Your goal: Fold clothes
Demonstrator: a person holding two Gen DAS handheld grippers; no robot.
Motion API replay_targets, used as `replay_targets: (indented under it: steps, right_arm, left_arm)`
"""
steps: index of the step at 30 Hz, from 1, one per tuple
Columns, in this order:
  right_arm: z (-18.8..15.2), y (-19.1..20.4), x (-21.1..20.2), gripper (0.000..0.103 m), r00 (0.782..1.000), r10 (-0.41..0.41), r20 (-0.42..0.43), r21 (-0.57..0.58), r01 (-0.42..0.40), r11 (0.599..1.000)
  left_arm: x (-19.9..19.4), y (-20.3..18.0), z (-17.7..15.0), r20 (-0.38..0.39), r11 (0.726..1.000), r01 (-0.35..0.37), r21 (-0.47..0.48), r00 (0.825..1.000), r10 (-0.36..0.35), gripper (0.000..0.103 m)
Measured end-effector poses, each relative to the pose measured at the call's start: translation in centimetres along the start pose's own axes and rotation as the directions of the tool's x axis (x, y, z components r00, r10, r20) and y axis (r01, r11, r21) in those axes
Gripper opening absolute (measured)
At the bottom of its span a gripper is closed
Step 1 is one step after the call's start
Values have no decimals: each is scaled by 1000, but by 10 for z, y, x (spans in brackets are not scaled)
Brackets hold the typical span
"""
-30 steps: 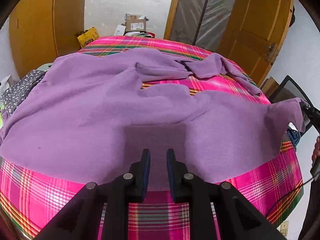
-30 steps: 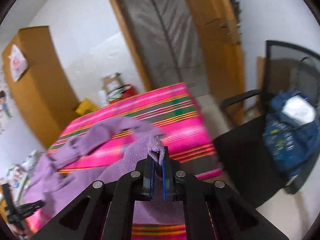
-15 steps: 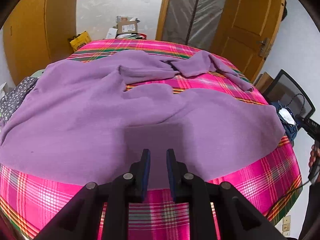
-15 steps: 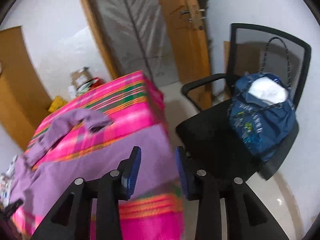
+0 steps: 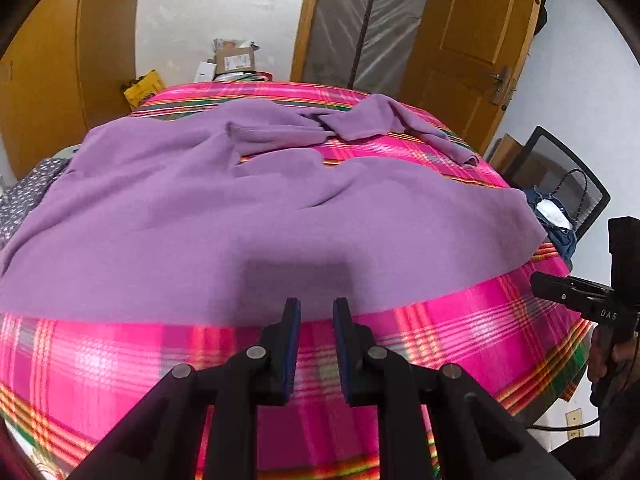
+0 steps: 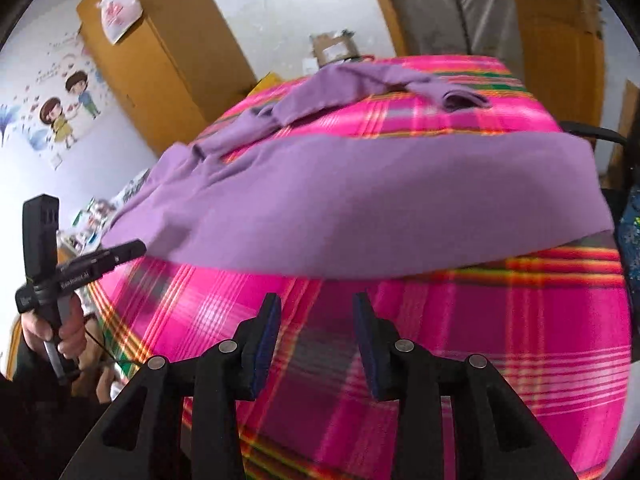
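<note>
A home bedroom — plaid-covered bed (image 5: 460, 332), wooden wardrobe (image 6: 168, 60), cartoon wall stickers (image 6: 64, 114).

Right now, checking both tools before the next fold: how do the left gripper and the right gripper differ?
The left gripper shows a narrow gap; the right gripper stands wider, its jaws opening. The left gripper's tips reach the hem of the purple garment; the right gripper's tips lie short of it, over the bare plaid cloth. Both are empty.

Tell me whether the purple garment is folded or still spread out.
Spread out. The purple garment lies flat across the pink plaid cover, its sleeves stretched out at the far side, with no fold made yet.
</note>
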State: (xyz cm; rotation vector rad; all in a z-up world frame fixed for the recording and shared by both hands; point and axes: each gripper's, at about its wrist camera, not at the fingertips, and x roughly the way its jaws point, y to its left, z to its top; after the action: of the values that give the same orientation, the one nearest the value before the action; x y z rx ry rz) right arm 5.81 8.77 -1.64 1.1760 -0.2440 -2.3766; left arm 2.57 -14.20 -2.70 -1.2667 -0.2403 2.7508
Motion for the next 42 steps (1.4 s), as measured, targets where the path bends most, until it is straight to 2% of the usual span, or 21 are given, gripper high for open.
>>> replay_targets:
  steps: [3,6,11,18,23,26,28,29,30,31,32,35,42]
  right_arm:
    - [-4,-3,0,44,1000,24,7,44,-25,999]
    - [0,-9,2,44,999,38,30,121,-41,992]
    - [10,-23,2,44,998,-29,62,241,14,970]
    - [15,-46,3,45,993,3,119,398,-50,916]
    - [19,-59,8,45,984,45,173,492,-125,862]
    - [20,-56,10,44,985,41,170,479,-119,870]
    - [21,-54,10,43,985,35,167,468,-111,877]
    - [20,-54,11,38,986,30,166,466,-105,878]
    - [20,-55,12,25,986,21,162,468,-96,879]
    - [19,-56,12,19,987,13,159,469,-87,879]
    - [18,-57,13,11,988,4,156,470,-78,879]
    - [15,-59,13,8,986,1,167,470,-81,879]
    - [16,-53,-3,5,980,-2,200,420,-84,904]
  left_arm:
    - [-2,15,-7,-15,999,-4,-46,1000,3,17]
    - [-2,35,-11,-36,991,13,-134,999,-18,17]
    - [-3,64,-15,-44,963,32,-269,998,-46,18]
    - [5,74,-10,-3,934,120,-337,992,-128,32]
    - [12,81,-5,11,904,165,-394,985,-175,33]
    - [15,85,-4,33,888,184,-422,982,-188,32]
    - [17,88,-3,41,876,184,-447,982,-185,27]
    - [18,89,-2,37,872,172,-458,984,-175,23]
    - [20,91,-2,33,869,161,-468,986,-164,13]
    - [22,92,-2,28,867,149,-476,988,-155,4]
    - [23,94,-2,24,864,141,-483,989,-148,1]
    - [24,98,-4,30,853,154,-498,987,-160,0]
    - [9,96,-3,77,863,155,-482,988,-134,0]
